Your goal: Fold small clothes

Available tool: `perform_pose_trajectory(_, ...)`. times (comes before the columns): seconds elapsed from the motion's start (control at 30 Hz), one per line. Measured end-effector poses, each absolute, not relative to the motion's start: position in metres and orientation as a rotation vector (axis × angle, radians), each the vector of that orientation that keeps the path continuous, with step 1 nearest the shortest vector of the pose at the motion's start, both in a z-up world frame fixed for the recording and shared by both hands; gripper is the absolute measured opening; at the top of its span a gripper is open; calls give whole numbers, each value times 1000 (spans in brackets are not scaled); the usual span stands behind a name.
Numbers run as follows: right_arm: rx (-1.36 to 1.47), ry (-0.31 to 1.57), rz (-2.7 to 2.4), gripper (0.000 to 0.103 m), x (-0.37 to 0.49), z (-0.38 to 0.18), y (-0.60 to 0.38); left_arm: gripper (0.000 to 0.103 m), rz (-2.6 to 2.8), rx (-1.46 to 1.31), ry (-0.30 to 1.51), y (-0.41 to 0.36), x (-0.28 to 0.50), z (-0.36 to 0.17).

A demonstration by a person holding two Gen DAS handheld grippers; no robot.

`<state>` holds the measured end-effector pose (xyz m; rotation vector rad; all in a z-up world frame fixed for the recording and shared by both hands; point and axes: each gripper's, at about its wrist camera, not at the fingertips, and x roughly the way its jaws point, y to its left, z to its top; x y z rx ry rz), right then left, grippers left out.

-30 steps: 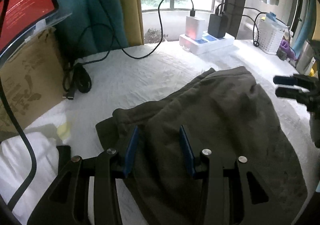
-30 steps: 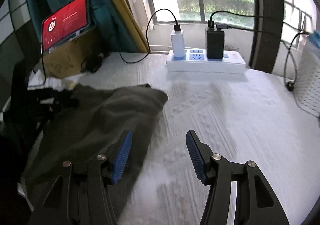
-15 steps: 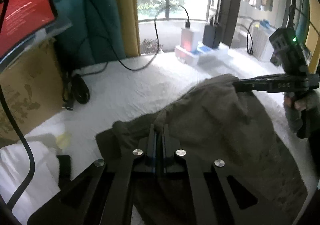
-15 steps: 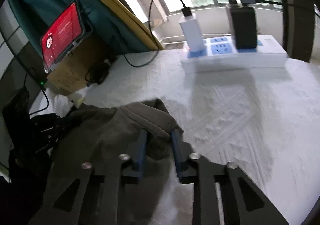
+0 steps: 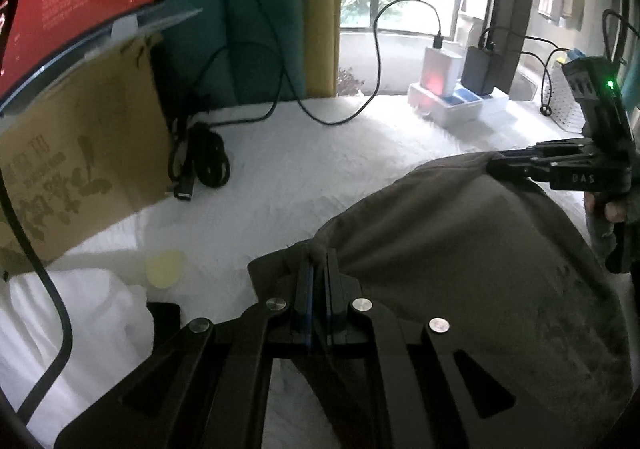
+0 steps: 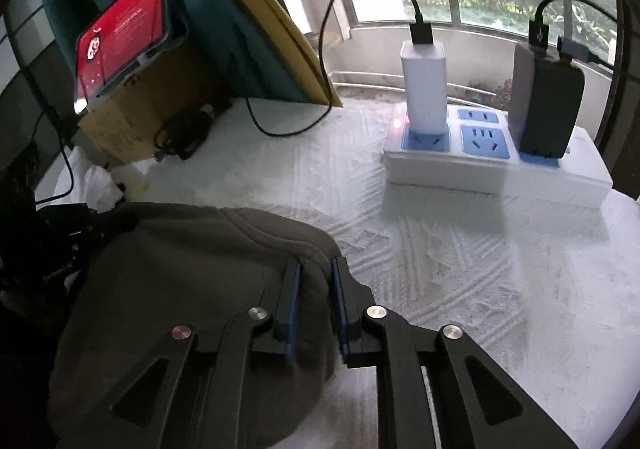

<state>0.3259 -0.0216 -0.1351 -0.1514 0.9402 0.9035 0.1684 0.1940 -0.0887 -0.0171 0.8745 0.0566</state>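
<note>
Around the work, upper left of the left view: tablet with red screen (image 5: 72, 1) on top of a cardboard box (image 5: 80, 161). Just right of the box, a coiled black cable (image 5: 204, 161) on the white quilted surface (image 5: 320, 169). Behind these, a teal curtain (image 5: 248, 9) and a yellow curtain (image 5: 320, 9) beside the window. Lower left: a crumpled white cloth (image 5: 80, 321) and a small pale yellow round thing (image 5: 166, 269), too blurred to name.

Upper right of the right view: white power strip (image 6: 496, 169) with blue sockets, carrying a white charger (image 6: 424, 89) and a dark adapter (image 6: 548, 109), each with a black cable going up. Well apart from the clothing; nothing between them but bare quilted surface.

Dark olive-grey garment (image 5: 460, 249): fills the lower right of the left view and the lower left of the right view, bulging upward between the two tools.

Left tool (image 5: 317, 269): closed tight, pinching the near left edge of the garment at bottom centre of its view.

Right tool (image 6: 314, 281): jaws just opened somewhat wider, yet a thick fold of the garment's hem fills the gap, with both blue pads against it; gripping that fold. In the left view, seen at the right edge on the far corner of the garment, with a person's hand (image 5: 612, 209) on its handle.
</note>
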Motion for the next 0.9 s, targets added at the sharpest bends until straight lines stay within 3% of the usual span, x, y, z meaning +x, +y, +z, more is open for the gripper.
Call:
perform_pose_trajectory(0.03,-154,932,869,50,327,-135,-25,4,58,-18,881,194,169,-89)
perform_pose_trajectory(0.1,-136,913,841,58,329,-130,-34,8,57,-45,879,195,168,-85)
perform_pose_trajectory(0.3,-91,869,820,58,323,-106,-59,8,32,-47,867,188,154,-71)
perform_pose_trajectory(0.47,55,1034,877,58,331,-125,-68,9,26,-71,864,186,141,-70)
perform_pose_trajectory(0.6,164,1097,963,57,332,-143,-63,27,35,-92,877,188,134,-75)
perform_pose_trajectory(0.7,150,1086,1004,18,330,-140,-48,27,41,-109,891,191,132,-79)
perform_pose_trajectory(0.77,98,1039,1037,12,326,-130,-35,27,49,-118,907,195,134,-82)
perform_pose_trajectory(0.9,-93,905,1031,11,314,-113,-17,27,72,-114,934,198,139,-89)
